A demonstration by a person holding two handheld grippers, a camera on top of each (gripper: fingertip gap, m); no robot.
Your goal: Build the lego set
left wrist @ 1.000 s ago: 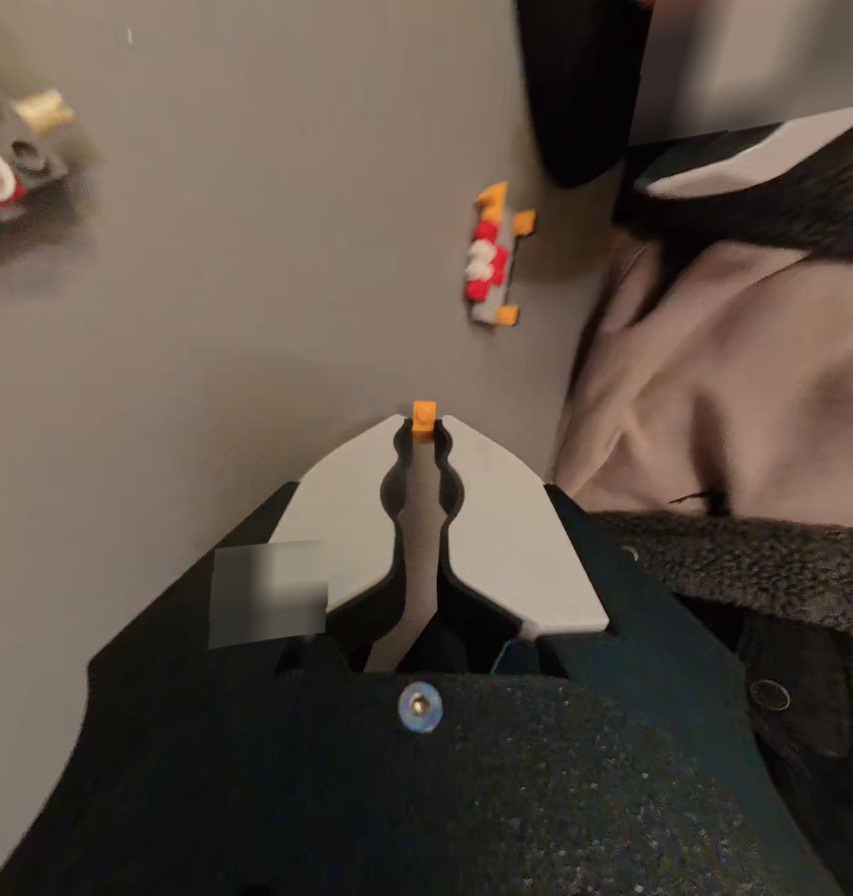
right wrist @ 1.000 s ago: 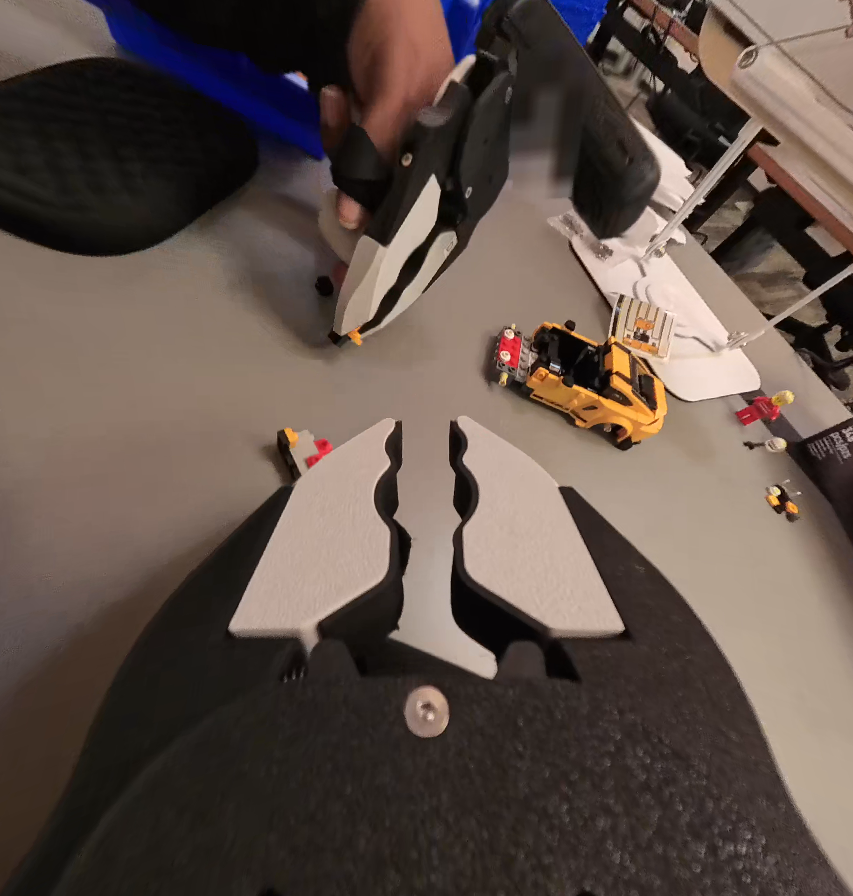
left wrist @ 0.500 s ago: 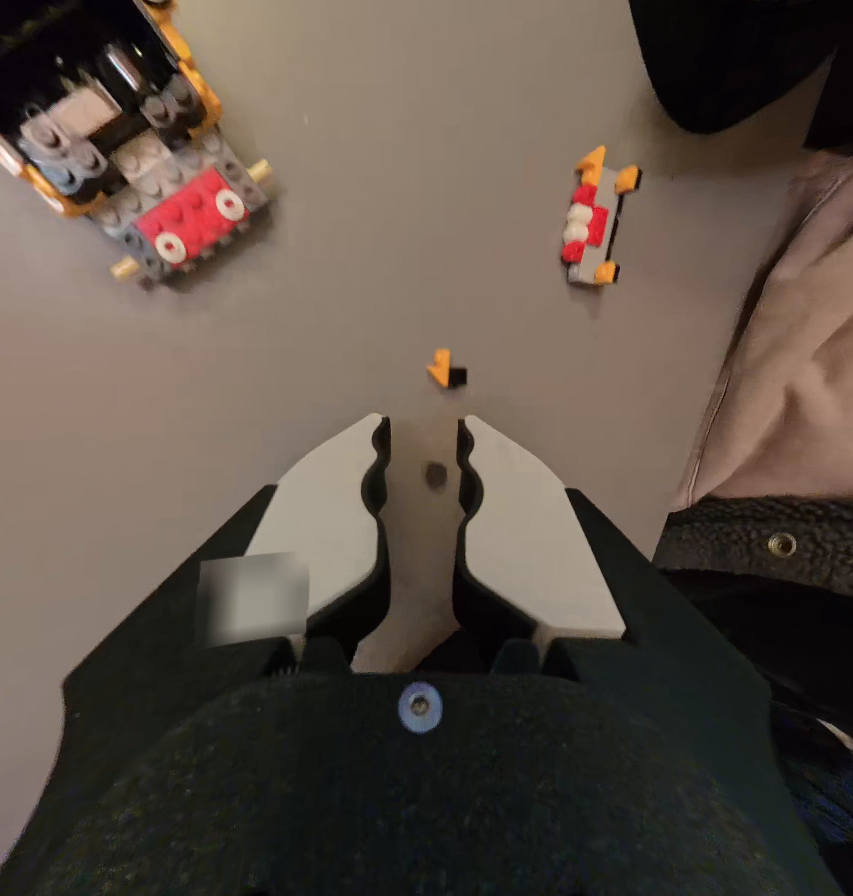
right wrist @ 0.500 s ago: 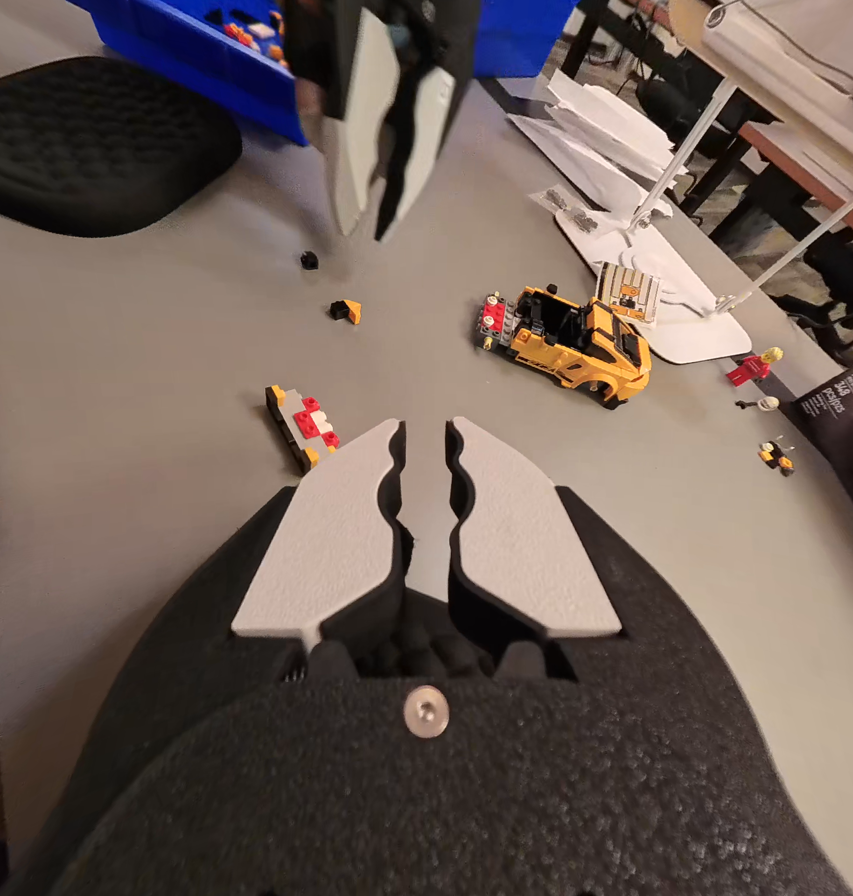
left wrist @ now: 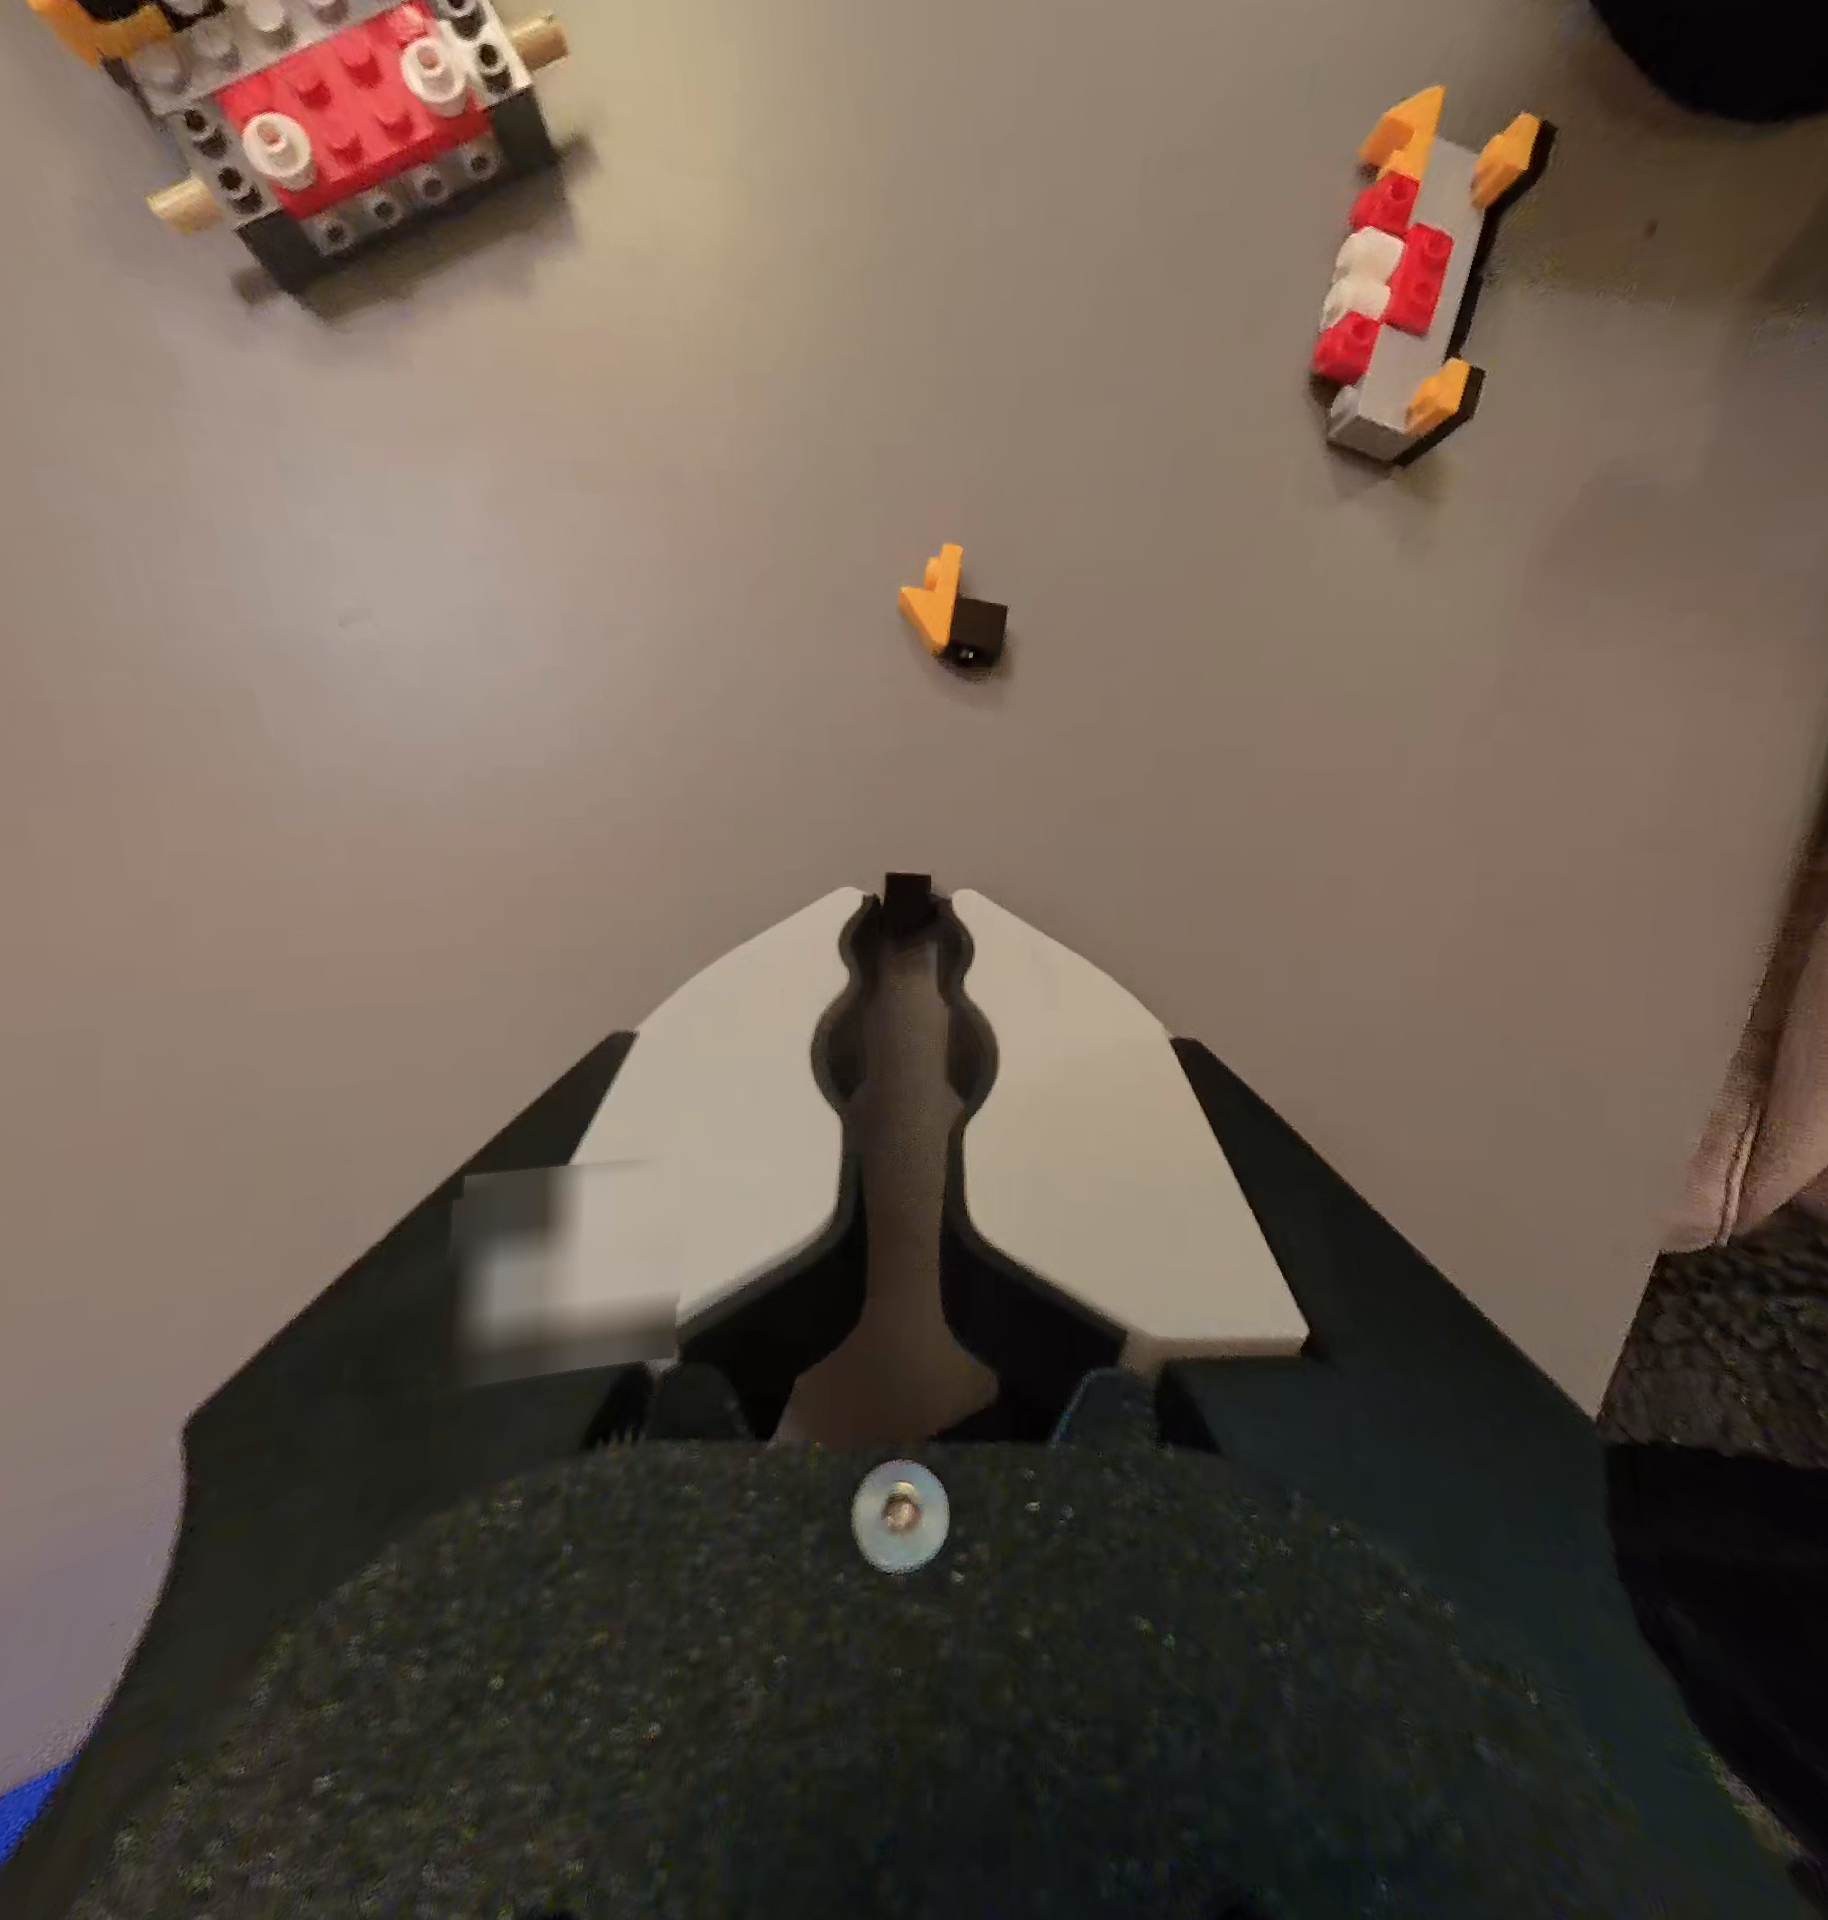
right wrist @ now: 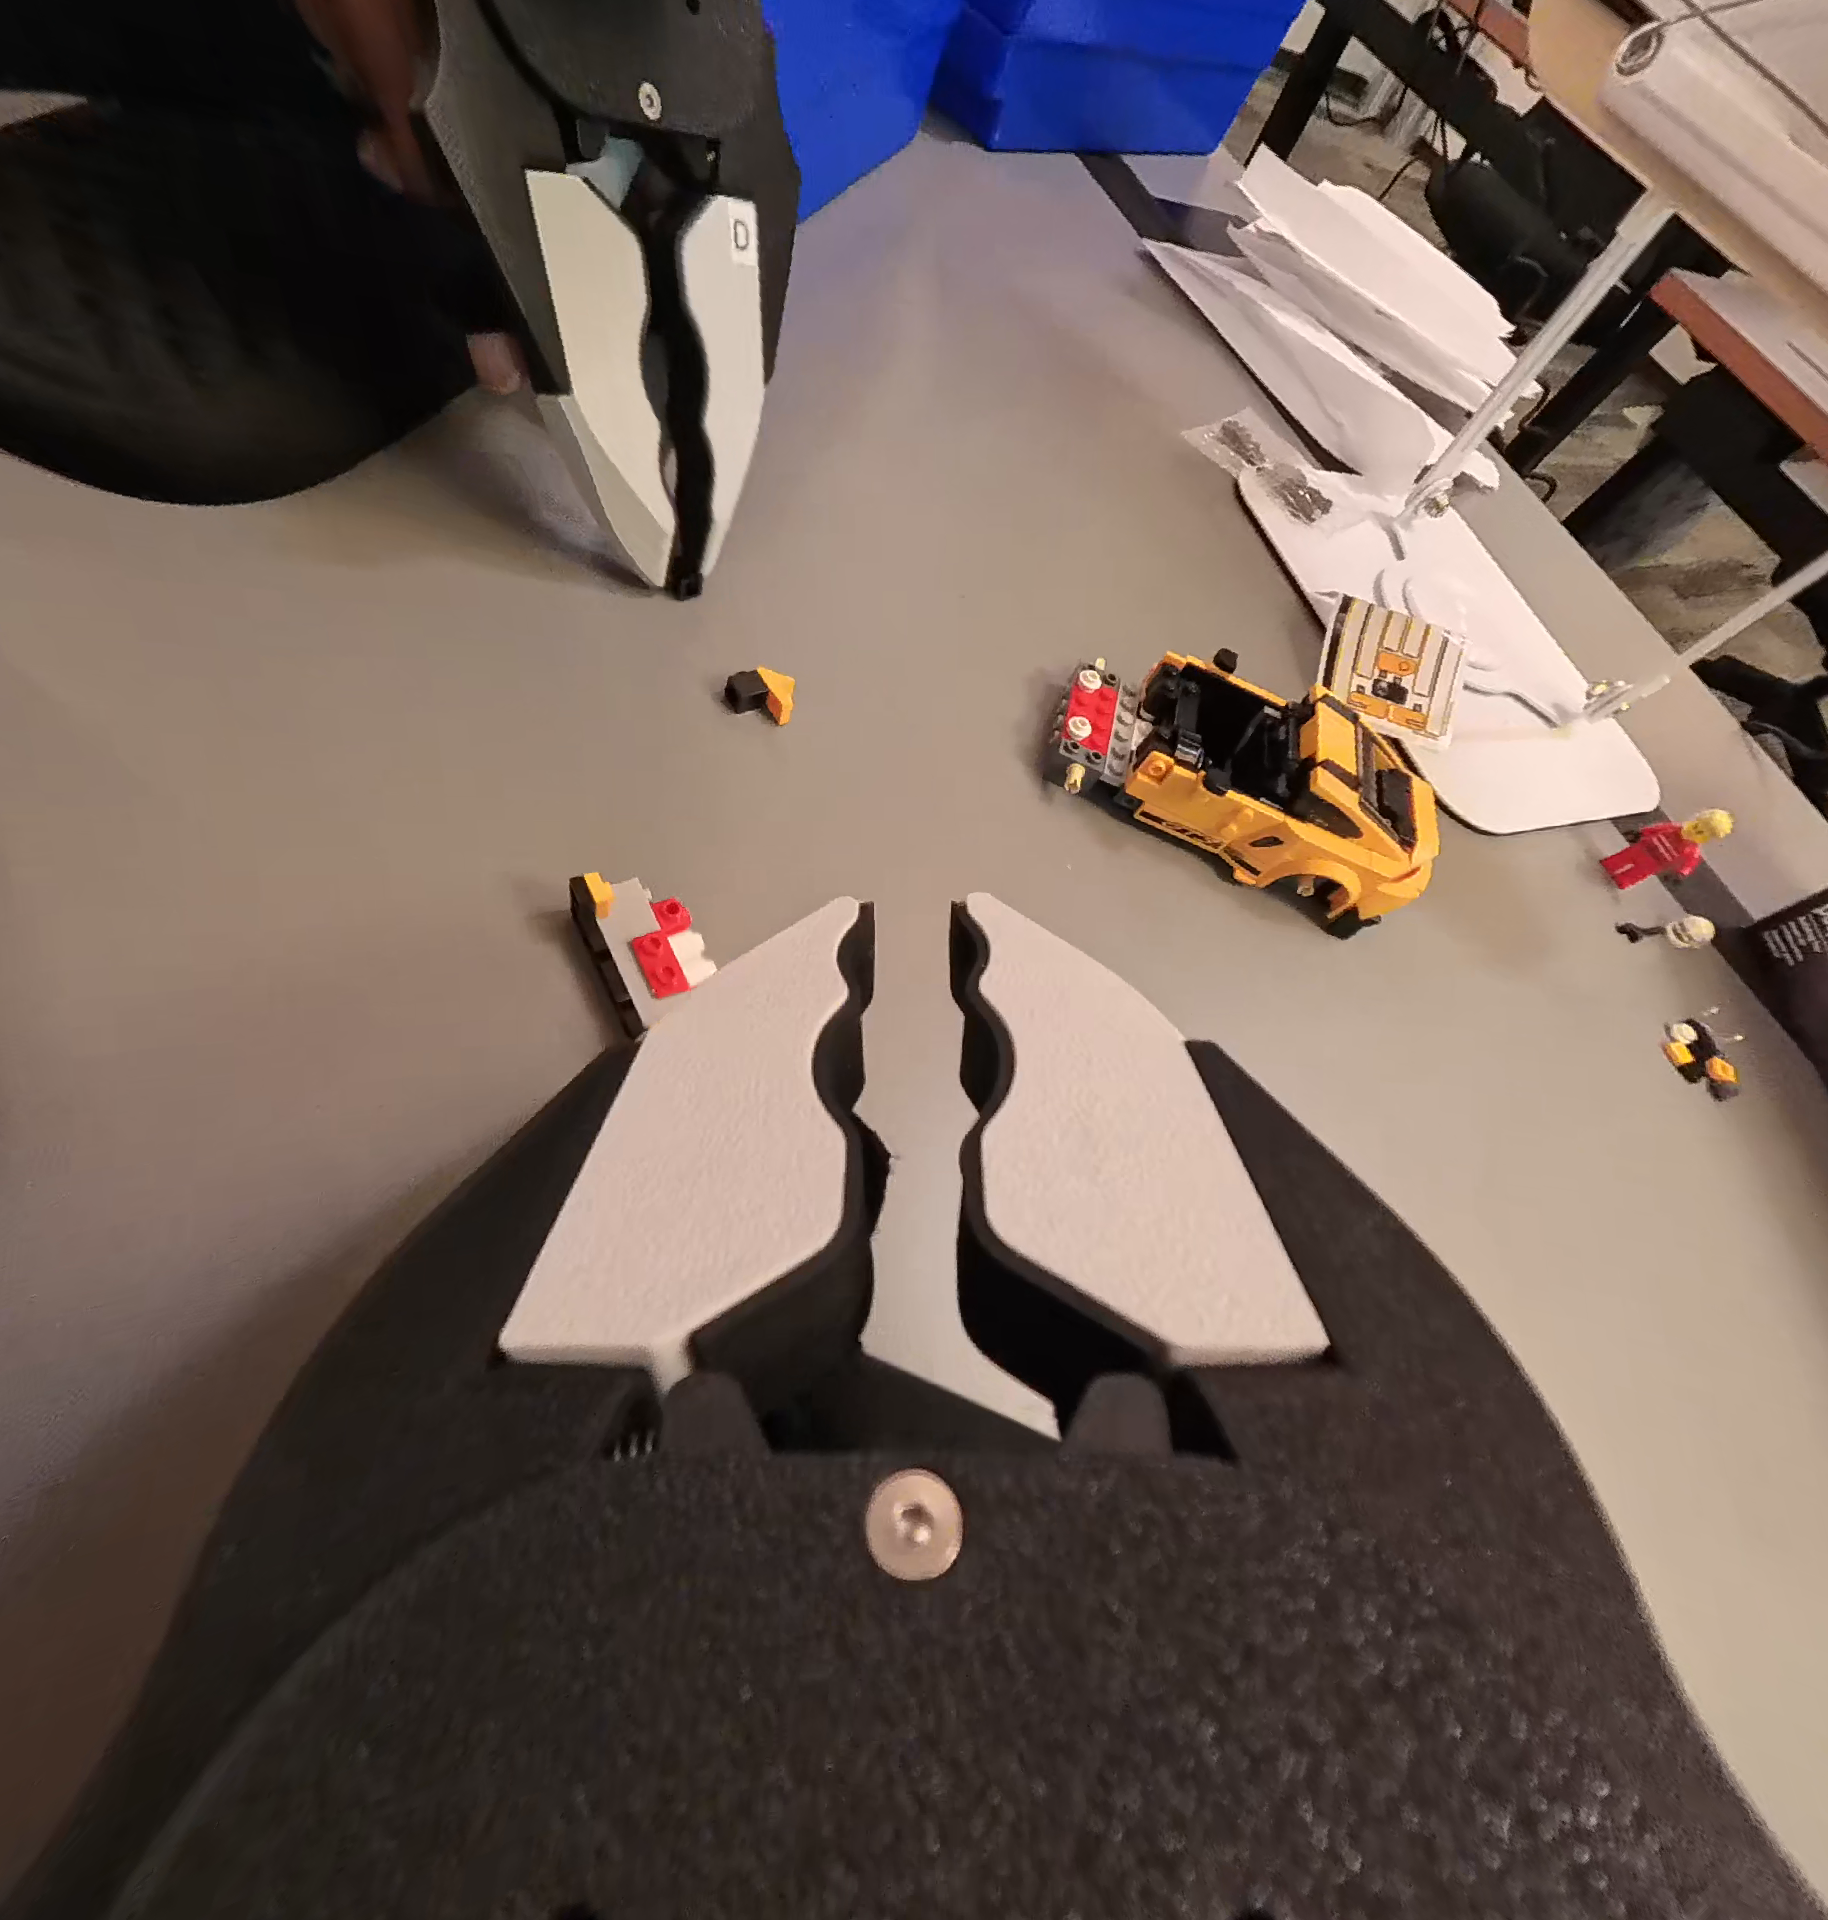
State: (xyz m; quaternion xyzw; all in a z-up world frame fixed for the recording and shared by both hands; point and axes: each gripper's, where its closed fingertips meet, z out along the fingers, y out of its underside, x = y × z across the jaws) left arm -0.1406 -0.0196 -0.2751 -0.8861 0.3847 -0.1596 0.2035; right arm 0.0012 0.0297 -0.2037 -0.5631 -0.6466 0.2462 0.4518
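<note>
My left gripper (left wrist: 908, 902) is shut on a small black lego piece (left wrist: 908, 894) at its fingertips, low over the grey table. In the right wrist view it (right wrist: 686, 582) points down at the table. An orange-and-black piece (left wrist: 951, 613) lies just ahead of it and also shows in the right wrist view (right wrist: 759, 694). A grey strip with red, white and orange bricks (left wrist: 1409, 281) lies at the upper right; in the right wrist view it (right wrist: 640, 945) sits beside my right gripper's left finger. The yellow car (right wrist: 1253, 790) stands to the right, its red rear (left wrist: 349, 135) towards the left gripper. My right gripper (right wrist: 910, 914) is open and empty.
A sticker sheet (right wrist: 1393, 675) leans on a white stand base (right wrist: 1554, 769) behind the car. A red minifigure (right wrist: 1663, 847) and small parts (right wrist: 1699, 1055) lie at the far right. Blue bins (right wrist: 993, 73) and a black pad (right wrist: 162, 312) are at the back. A person's clothing (left wrist: 1803, 1039) is at the table edge. Some 15 cm of space lies between my two pairs of fingers.
My left gripper let go of the orange-and-black piece, which now lies on the table. It then moved back and closed on the small black piece. The right gripper has barely moved.
</note>
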